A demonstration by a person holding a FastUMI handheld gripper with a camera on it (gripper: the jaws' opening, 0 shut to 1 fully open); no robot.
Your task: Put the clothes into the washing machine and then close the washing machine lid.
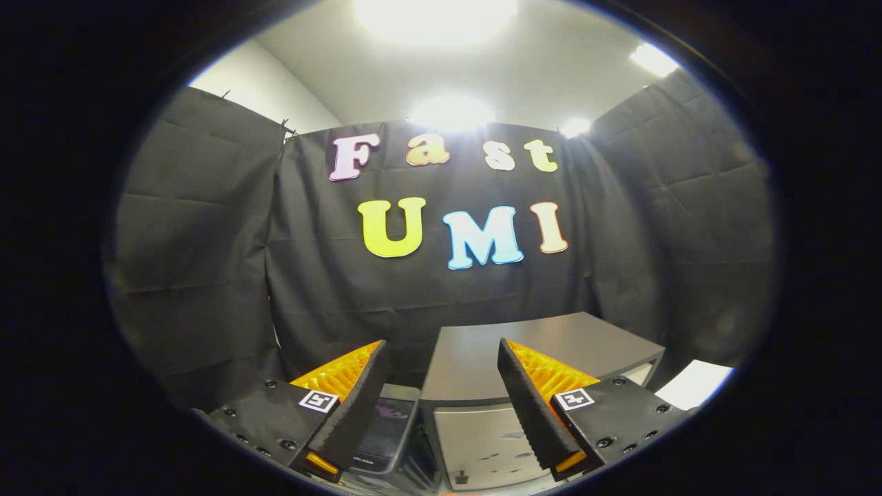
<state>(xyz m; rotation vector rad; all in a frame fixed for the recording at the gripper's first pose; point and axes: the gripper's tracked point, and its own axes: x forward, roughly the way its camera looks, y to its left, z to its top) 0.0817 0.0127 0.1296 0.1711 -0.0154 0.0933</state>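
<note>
gripper [441, 348] is open — fingers spread wide apart, nothing held between them, both raised and pointing at the back of the booth rather than at any object. beyond and between the fingers sits the washing machine [524, 386], a boxy grey unit with a flat dark top; its lid [530, 348] lies flat and looks closed from here. the pale front panel under the top edge shows a few dark marks, too small to make out. the right finger overlaps the machine's top and front; the left finger stands just left of the machine. a phone [389, 427] with a dark screen is propped just beside the left finger, near the machine's left side. something flat and white [692, 384] lies to the right of the machine — cannot tell what it is. black cloth wall [207, 241] all round behind, bright ceiling lights [451, 111] above it.
</note>
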